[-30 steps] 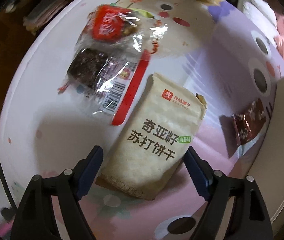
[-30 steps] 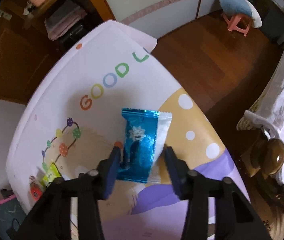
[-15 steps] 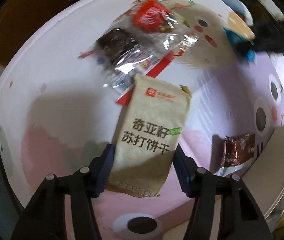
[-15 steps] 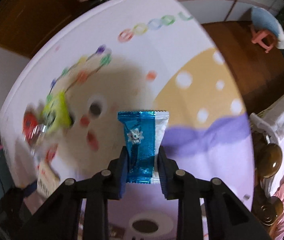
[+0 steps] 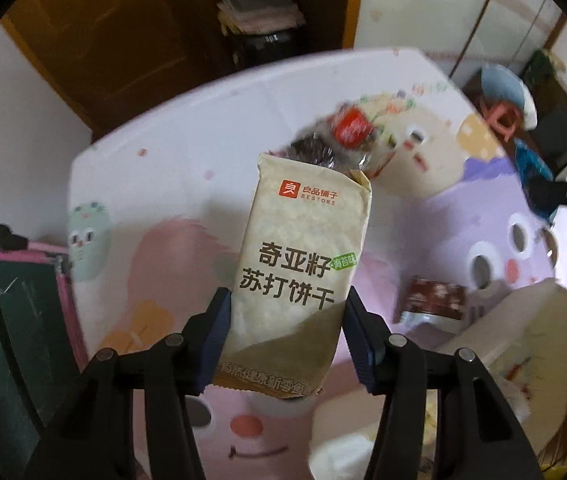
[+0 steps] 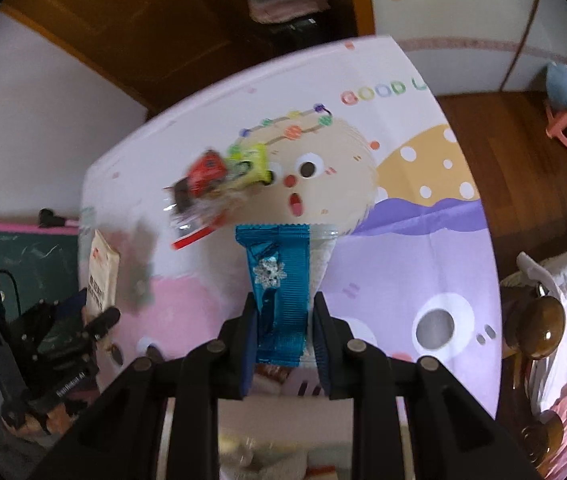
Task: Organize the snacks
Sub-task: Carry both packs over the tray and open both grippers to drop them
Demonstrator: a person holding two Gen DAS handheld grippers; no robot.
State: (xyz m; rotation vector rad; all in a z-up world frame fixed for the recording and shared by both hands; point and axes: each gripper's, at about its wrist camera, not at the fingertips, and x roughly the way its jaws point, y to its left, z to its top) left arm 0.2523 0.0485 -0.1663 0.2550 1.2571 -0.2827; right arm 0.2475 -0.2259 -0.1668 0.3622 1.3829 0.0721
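**Both grippers up w/ one snack each**

My left gripper point(image 5: 285, 332) points steeply down, jaws closing, pads pressing a beige cracker pack point(image 5: 303, 268) held above the cartoon tablecloth point(image 5: 155, 184); label reads "BESTORE" plus Chinese text. My right gripper point(image 6: 283, 340), also angled down, is clamped on a blue snowflake wrapper point(image 6: 279, 280). Cloth lettering reads "GOOD L…".

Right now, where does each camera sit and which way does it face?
Left wrist: on the left tongs, looking steeply down the fingers at the held cracker packet over the cartoon table cover; the right tongs show far right.
Right wrist: on the right tongs, looking down at the held blue wafer packet; the left tongs show lower left.
Shared: the cover, the clear snack bag, both packets.
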